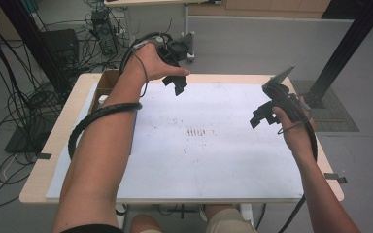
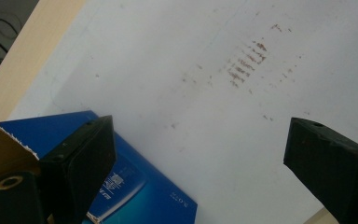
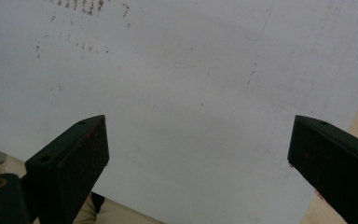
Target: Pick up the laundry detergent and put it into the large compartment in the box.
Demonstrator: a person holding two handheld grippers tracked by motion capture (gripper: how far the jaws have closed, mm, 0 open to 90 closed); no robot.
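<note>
2 grippers — left gripper (image 1: pixel 177 82), right gripper (image 1: pixel 262 114) — hover above a white sheet (image 1: pixel 213 145) on the worktop (image 1: pixel 73 114), jaws spread wide and empty.

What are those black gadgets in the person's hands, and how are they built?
Each hand holds a black claw. The left claw trails a thick ribbed black cable that loops along the forearm. The right claw carries a grey three-cornered plate on top, and its cable hangs by the wrist. Up close, the jaws are blocky black wedges, each with a small hole. The arms are bare; the person wears khaki shorts.
</note>
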